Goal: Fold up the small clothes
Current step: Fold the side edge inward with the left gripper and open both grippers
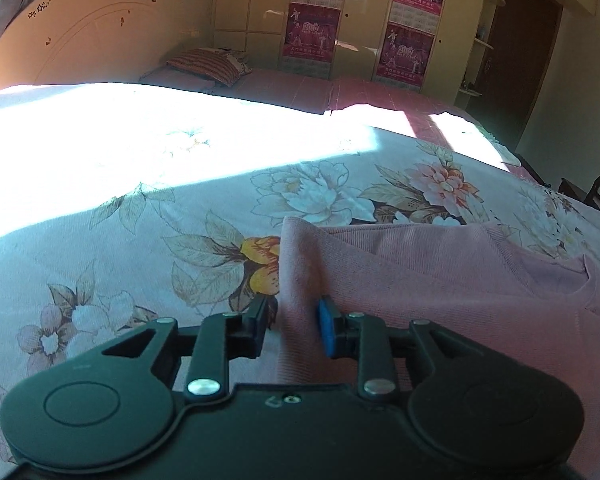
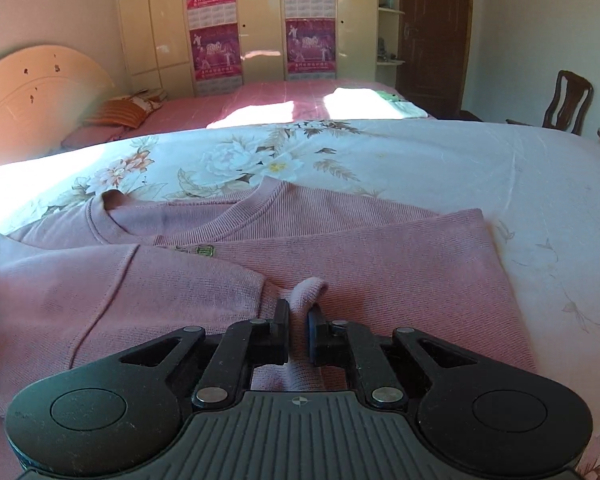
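A pink knit sweater (image 2: 340, 248) lies on the floral bedspread (image 2: 500, 168) with its round neckline toward the far side and both sides folded inward. My right gripper (image 2: 299, 316) is shut on a pinched ridge of the sweater's fabric near its lower middle. In the left wrist view the same sweater (image 1: 440, 272) lies to the right. My left gripper (image 1: 294, 312) has its jaws partly closed around a raised fold at the sweater's left edge, with the fabric standing between the black pad and the blue pad (image 1: 325, 326).
A second bed with a pink cover (image 2: 268, 100) stands behind, with a striped pillow (image 2: 120, 114). A wooden headboard (image 1: 100, 40), cream wardrobes with posters (image 2: 260, 20), a brown door (image 2: 432, 32) and a wooden chair (image 2: 568, 100) lie beyond. Bright sunlight washes the bedspread's left part (image 1: 120, 140).
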A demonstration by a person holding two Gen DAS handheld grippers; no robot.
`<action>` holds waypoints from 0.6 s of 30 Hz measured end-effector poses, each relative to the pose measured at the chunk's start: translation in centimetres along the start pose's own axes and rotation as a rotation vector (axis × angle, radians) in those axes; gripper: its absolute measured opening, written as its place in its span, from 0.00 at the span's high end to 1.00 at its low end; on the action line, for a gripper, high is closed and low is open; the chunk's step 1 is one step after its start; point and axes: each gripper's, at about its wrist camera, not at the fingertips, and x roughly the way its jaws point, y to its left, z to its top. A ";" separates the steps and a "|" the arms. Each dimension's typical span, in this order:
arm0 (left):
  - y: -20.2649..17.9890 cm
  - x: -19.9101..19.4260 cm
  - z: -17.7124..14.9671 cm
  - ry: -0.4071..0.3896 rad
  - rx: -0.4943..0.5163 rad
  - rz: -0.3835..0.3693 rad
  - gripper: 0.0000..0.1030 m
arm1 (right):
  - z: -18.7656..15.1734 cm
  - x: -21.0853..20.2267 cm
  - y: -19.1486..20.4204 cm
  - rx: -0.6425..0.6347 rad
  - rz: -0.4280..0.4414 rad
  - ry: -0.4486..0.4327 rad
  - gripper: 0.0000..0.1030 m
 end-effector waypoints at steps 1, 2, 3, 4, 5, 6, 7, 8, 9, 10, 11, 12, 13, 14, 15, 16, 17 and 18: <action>0.0 -1.0 0.0 -0.026 0.005 0.004 0.75 | 0.2 -0.7 -0.1 0.007 -0.018 -0.027 0.60; 0.0 -1.9 0.0 -0.048 0.008 -0.003 0.73 | 0.3 -1.4 -0.2 0.011 -0.023 -0.052 0.59; -0.3 -2.7 -0.1 -0.064 0.018 -0.018 0.69 | 0.6 -2.2 -0.1 0.010 -0.020 -0.073 0.59; -0.7 -3.2 -0.1 -0.070 0.034 -0.032 0.67 | 0.8 -2.7 0.1 0.010 -0.006 -0.084 0.59; -1.3 -3.5 -0.2 -0.069 0.052 -0.050 0.64 | 1.1 -3.0 0.6 0.010 0.017 -0.090 0.59; -1.9 -3.6 -0.4 -0.059 0.068 -0.073 0.60 | 1.1 -3.2 1.0 0.005 0.042 -0.088 0.59; -2.5 -3.4 -0.6 -0.042 0.081 -0.093 0.59 | 1.1 -3.3 1.8 -0.015 0.078 -0.075 0.59; -3.0 -3.1 -0.9 -0.025 0.092 -0.105 0.57 | 1.1 -3.2 2.5 -0.032 0.091 -0.062 0.59; -3.5 -2.5 -1.1 -0.002 0.103 -0.112 0.55 | 0.7 -2.9 3.2 -0.056 0.102 -0.038 0.59; -3.8 -1.6 -1.6 0.030 0.106 -0.108 0.55 | 0.4 -2.6 3.6 -0.068 0.106 -0.017 0.59; -3.8 -0.8 -1.9 0.058 0.098 -0.096 0.55 | -0.1 -2.2 3.9 -0.073 0.103 0.004 0.59; -3.7 -0.2 -2.2 0.070 0.090 -0.091 0.52 | -0.7 -1.8 3.9 -0.077 0.091 0.035 0.59; -3.6 -0.2 -2.3 0.057 0.091 -0.082 0.52 | -1.3 -1.2 3.8 -0.085 0.070 0.082 0.59; -3.6 -0.1 -2.2 0.067 0.095 -0.078 0.53 | -1.9 -0.8 3.5 -0.090 0.053 0.103 0.60; -3.7 -0.2 -2.0 0.074 0.093 -0.074 0.53 | -2.3 -1.0 3.1 -0.099 0.052 0.087 0.60; -3.6 -0.3 -1.9 0.083 0.082 -0.074 0.54 | -2.5 -1.2 2.9 -0.105 0.045 0.088 0.60; -3.5 -0.6 -1.9 0.088 0.068 -0.074 0.55 | -2.4 -1.3 2.8 -0.096 0.044 0.094 0.60; -3.4 -1.0 -2.0 0.090 0.056 -0.076 0.55 | -2.2 -1.5 2.8 -0.082 0.045 0.099 0.60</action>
